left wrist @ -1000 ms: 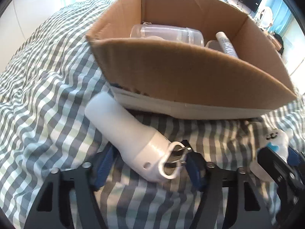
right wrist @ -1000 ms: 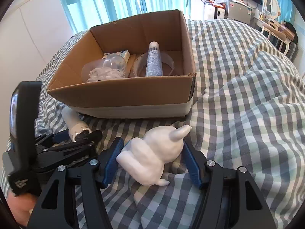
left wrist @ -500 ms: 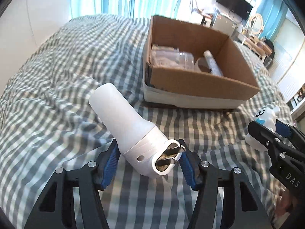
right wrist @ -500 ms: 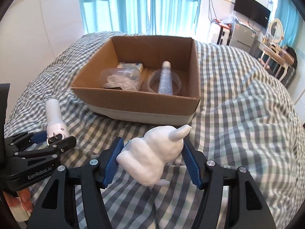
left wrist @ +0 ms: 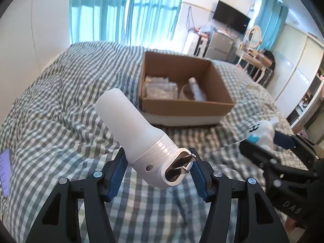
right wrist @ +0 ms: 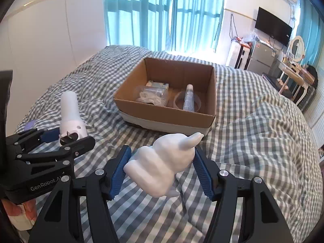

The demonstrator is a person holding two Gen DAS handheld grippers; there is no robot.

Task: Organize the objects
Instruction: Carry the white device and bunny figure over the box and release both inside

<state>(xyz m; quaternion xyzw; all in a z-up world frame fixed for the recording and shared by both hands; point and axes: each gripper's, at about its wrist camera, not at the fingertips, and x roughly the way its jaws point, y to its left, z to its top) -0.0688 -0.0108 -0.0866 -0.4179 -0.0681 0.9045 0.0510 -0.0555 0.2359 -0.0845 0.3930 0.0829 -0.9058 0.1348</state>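
My left gripper [left wrist: 159, 165] is shut on a white plug-in night light [left wrist: 137, 137], its metal prongs pointing back at the camera; it also shows in the right wrist view [right wrist: 69, 114]. My right gripper [right wrist: 161, 167] is shut on a white rabbit figure [right wrist: 164, 162], which shows in the left wrist view [left wrist: 262, 130] too. Both are held above the checked bedspread [right wrist: 253, 141], well short of the open cardboard box [right wrist: 210, 93]. The box [left wrist: 188, 107] holds a clear plastic container [right wrist: 151, 96], a tube [right wrist: 188, 97] and a clear ring.
The bed fills the view, with rumpled folds around the box. A phone [left wrist: 5, 170] lies at the left edge. A white wall stands on the left; window curtains, a TV [right wrist: 273, 29] and a dressing table lie beyond the bed.
Both grippers have risen and pulled back from the box with their objects still held. The box now looks smaller and farther, and its inside shows from above.
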